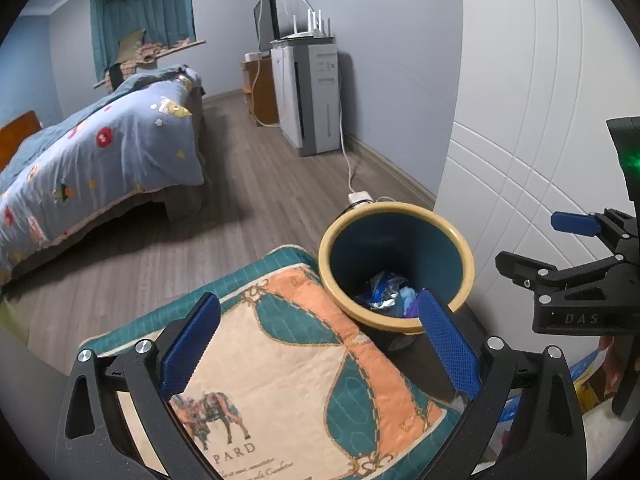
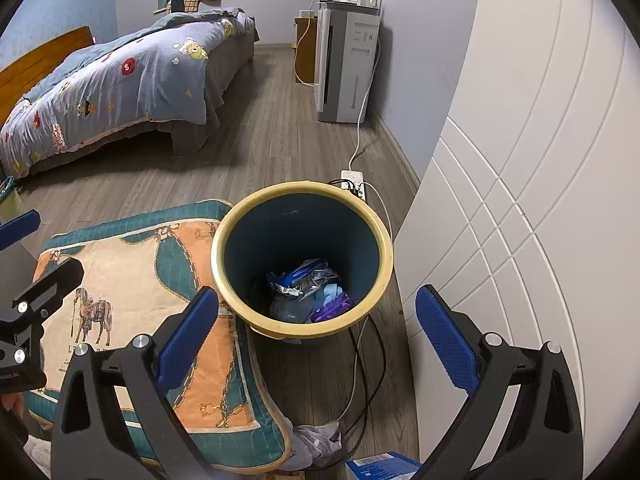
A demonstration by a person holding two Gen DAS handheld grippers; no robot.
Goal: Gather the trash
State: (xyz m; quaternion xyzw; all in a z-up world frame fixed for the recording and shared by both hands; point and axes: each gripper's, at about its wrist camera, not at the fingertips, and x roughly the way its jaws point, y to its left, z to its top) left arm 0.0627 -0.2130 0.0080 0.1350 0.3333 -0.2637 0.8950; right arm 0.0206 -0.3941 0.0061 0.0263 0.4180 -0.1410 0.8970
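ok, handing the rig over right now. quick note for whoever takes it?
Left tool: open, empty, above the patterned cushion.
Right tool: open, empty, over the near rim of the trash bin.
Bin stands on the floor between cushion and white cabinet; crumpled wrappers already lie in its bottom.
Possibly left: a blue box on the floor at the bottom edge of the right view, and a grey cloth under the cushion corner. Whether either is trash is unclear.

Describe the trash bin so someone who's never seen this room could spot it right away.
Start at the white panelled door on the room's right side. On the wood floor at its foot, beside a horse-print cushion, stands the trash bin. It is the only round open container there, dark teal with a yellow rim, with crumpled wrappers at the bottom.
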